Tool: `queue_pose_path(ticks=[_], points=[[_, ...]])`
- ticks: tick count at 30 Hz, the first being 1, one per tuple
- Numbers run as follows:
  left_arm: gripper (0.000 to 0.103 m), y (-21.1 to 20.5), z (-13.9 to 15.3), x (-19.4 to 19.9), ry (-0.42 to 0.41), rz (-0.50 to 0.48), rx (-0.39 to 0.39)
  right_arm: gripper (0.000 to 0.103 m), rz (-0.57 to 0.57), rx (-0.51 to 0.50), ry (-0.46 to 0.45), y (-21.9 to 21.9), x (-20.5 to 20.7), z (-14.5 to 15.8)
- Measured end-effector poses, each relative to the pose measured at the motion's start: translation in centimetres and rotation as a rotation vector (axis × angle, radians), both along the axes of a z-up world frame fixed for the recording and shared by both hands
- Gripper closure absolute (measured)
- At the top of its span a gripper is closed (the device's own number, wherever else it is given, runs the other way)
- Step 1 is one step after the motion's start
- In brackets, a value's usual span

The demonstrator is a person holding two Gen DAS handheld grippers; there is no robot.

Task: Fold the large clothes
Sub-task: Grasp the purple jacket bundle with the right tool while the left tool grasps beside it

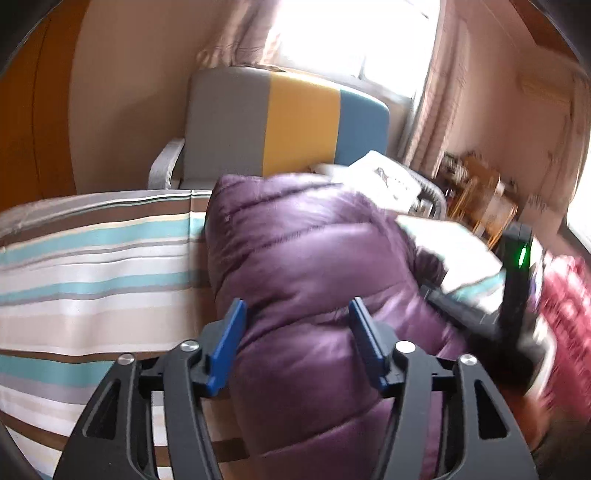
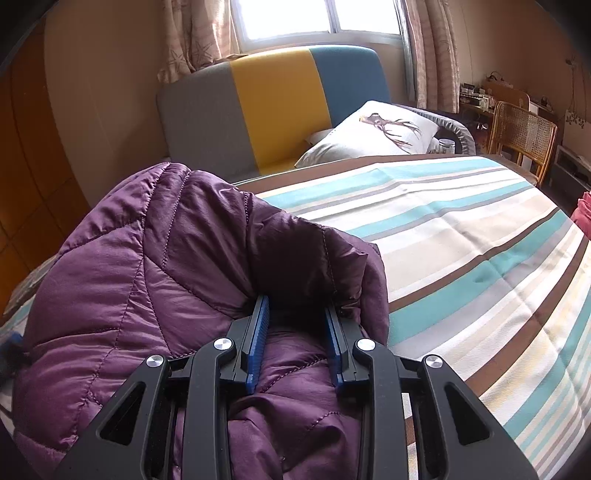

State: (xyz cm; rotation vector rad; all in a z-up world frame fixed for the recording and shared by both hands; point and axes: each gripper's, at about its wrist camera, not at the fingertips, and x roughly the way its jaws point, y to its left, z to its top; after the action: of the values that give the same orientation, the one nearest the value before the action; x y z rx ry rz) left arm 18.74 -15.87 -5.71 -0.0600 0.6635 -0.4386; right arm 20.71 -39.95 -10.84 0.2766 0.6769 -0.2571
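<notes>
Left gripper (image 1: pixel 295 332) stands wide, its blue fingers (image 1: pixel 227 343) on either side of a bulge of the purple quilted jacket (image 1: pixel 295 240); the padding lies between them, but whether the pads press on it I cannot tell. In the left wrist view the jacket is heaped on the bed (image 1: pixel 92 266), rising from the lower edge of the picture up to the middle, with the striped sheet of brown, turquoise and cream to its left. Behind the heap stands a headboard (image 1: pixel 280 122) in grey, yellow and blue panels, and a pillow (image 1: pixel 384 177) shows just past the jacket's top edge. At the right of that view, blurred, the right gripper (image 1: pixel 517 280) appears as a dark frame with a green light, and a red cloth (image 1: pixel 565 295) lies beside it.

In the right wrist view the right gripper (image 2: pixel 297 332) is set narrow, its blue fingers (image 2: pixel 258 339) clamped on a fold of the jacket's edge, which drapes over the fingertips and hides them. The jacket fills the left and lower part of that picture. To its right the striped bed runs away bare towards the pillow printed with a deer, which leans near the headboard. Farther right a cane chair (image 2: pixel 524 129) stands beside the bed, below a curtained window (image 2: pixel 317 18).
</notes>
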Motion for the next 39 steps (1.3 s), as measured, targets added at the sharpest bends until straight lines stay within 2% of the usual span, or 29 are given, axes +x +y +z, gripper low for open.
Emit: queue_pose_path(ticks=[2, 6, 10, 17, 23, 26, 27, 28, 31, 34, 36, 39], points=[[0.04, -0.6, 1.5, 0.8, -0.005, 0.022, 0.0, 0.075, -0.003, 0.0, -0.002, 0.3, -0.1, 0.0], [0.039, -2.7, 2.2, 4.2, 0.03, 0.084, 0.101, 0.075, -0.002, 0.005, -0.001, 0.3, -0.2, -0.1], [0.039, -4.0, -0.2, 7.4, 0.073, 0.125, 0.169, 0.075, 0.0, -0.008, 0.013, 0.4, 0.1, -0.1], [0.038, -5.3, -3.8, 7.8, -0.008, 0.13, 0.27, 0.075, 0.01, -0.017, 0.035, 0.6, 0.9, -0.5], [0.037, -4.9, -4.2, 8.2, 0.022, 0.128, 0.24, 0.075, 0.018, -0.006, 0.03, 0.3, 1.0, -0.5], [0.024, -4.0, -3.0, 7.8, 0.029, 0.137, 0.232, 0.075, 0.049, 0.021, 0.03, -0.1, 0.5, 0.1], [0.017, -3.5, -2.5, 7.6, 0.044, 0.143, 0.218, 0.075, 0.066, 0.026, 0.037, -0.3, 0.3, 0.9], [0.015, -2.9, -1.9, 7.4, 0.056, 0.142, 0.193, 0.075, 0.074, 0.035, 0.033, -0.5, 0.1, 1.5], [0.014, -2.1, -0.5, 7.3, 0.063, 0.152, 0.152, 0.075, 0.075, 0.049, -0.04, -0.9, -0.7, 4.6], [0.014, -2.5, 1.0, 8.5, 0.072, 0.172, 0.141, 0.075, 0.092, 0.053, -0.059, -0.7, 0.3, 6.5], [0.013, -3.4, 1.6, 9.6, 0.088, 0.178, 0.149, 0.075, 0.11, 0.078, -0.039, -0.4, 1.8, 6.5], [0.013, -6.3, 1.1, 11.6, 0.108, 0.141, 0.246, 0.075, 0.113, 0.047, 0.046, 0.0, 4.7, 4.8]])
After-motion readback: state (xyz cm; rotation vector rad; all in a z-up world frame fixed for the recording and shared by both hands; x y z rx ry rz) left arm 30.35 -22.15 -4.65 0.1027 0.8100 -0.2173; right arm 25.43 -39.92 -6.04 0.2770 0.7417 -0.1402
